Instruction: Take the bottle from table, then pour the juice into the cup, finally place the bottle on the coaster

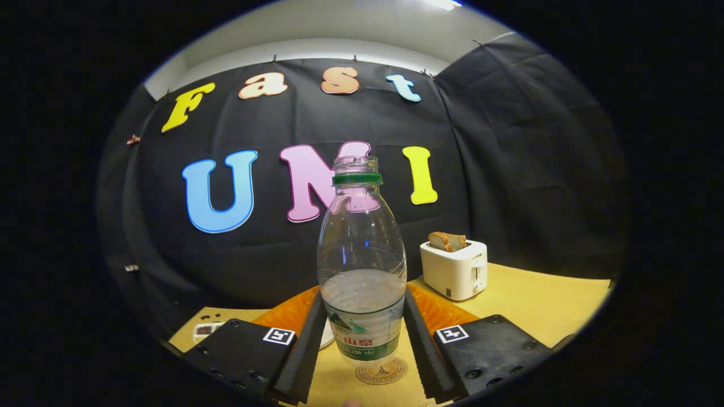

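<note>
The gripper (pixel 362 339) is holding the bottle (pixel 362 265) upright, its two fingers (pixel 308 345) pressing against the left and right sides of the lower body, right at the label band. The bottle is clear plastic, uncapped, with a green ring sitting around its neck, and liquid is filling roughly the lower third of it, the surface lying level just above the label. The label itself is showing green and white with some print I am not reading.

Directly under the bottle, a round coaster (pixel 382 371) is lying on the yellow table (pixel 537 305), near the fingers and between them. Whether the bottle's base is actually touching the coaster or hanging just above it, I cannot tell from here, since the base and the coaster's far edge are overlapping.

Behind the fingers, something orange (pixel 441 311) is spreading out to both sides of the bottle, and a pale rim is peeking out beside the left finger; what either belongs to is hidden. Farther back on the right, a white toaster (pixel 454 269) is standing on the table with a slice of bread (pixel 447 241) sticking out of its slot. At the far left, a small white dish (pixel 207 329) with something dark in it is sitting near the table's edge.
</note>
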`<state>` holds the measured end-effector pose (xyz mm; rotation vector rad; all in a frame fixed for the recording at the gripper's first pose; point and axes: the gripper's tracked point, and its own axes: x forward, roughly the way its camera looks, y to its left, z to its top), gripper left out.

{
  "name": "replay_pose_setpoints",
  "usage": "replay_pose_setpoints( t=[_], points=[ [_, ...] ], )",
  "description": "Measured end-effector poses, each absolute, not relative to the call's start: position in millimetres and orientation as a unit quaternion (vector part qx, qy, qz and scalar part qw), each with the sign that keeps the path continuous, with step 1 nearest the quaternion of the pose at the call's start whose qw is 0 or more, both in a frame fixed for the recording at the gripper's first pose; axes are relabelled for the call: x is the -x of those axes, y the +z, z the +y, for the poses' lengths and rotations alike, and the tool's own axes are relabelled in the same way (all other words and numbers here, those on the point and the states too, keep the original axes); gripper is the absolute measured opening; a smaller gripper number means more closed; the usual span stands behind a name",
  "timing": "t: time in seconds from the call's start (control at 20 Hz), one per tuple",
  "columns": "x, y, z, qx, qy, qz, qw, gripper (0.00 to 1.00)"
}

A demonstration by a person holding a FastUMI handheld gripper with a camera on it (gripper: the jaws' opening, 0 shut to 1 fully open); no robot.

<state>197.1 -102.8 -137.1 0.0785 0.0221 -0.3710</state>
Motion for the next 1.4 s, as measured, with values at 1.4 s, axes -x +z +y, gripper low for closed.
replay_pose_setpoints(
  t=[1.4],
  points=[
    [-231.6,-272.6,-101.2,0.023,-0.255,0.083,0.963,0.78]
  ],
)
